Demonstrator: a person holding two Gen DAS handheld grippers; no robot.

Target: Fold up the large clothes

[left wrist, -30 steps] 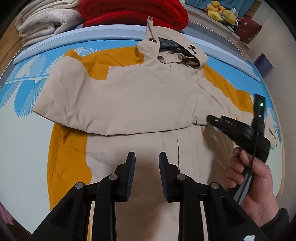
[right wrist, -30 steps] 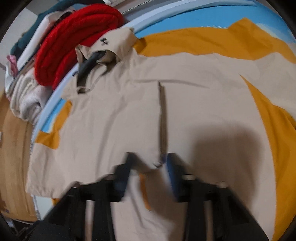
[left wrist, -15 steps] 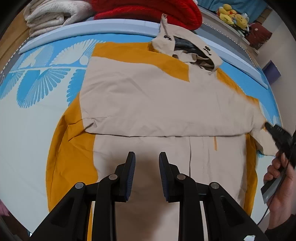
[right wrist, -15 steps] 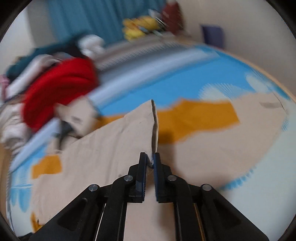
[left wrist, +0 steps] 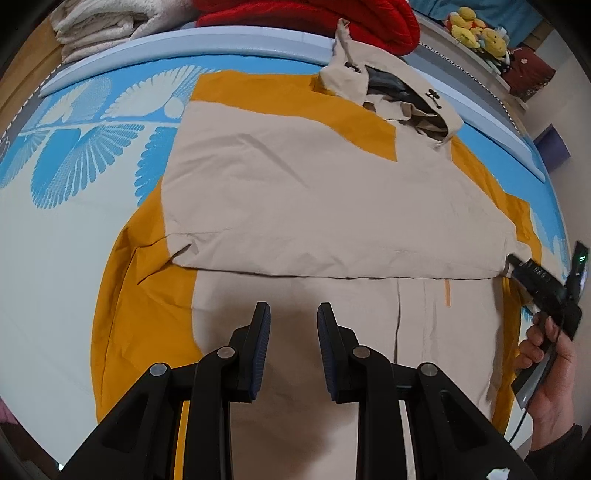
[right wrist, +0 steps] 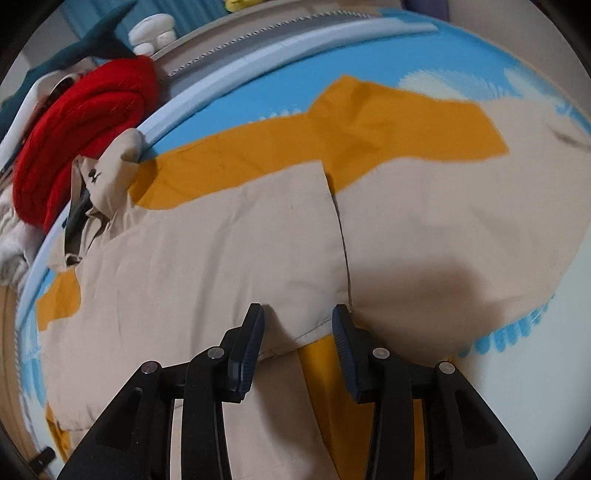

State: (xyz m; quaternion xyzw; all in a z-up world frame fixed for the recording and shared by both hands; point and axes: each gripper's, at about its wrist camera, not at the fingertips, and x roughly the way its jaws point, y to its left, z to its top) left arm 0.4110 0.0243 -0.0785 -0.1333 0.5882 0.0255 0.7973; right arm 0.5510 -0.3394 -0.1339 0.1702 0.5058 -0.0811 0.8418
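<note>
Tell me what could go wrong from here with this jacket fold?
1. The right gripper is open around the folded sleeve's cuff; pulling away carelessly could drag the sleeve off the jacket.
2. The hood lies bunched against the red blanket, so it may fold in lumpy.

We are in a home bedroom: a leaf-patterned mat (left wrist: 74, 155), folded blankets (left wrist: 110, 26) and yellow plush toys (left wrist: 476, 31) surround us.
</note>
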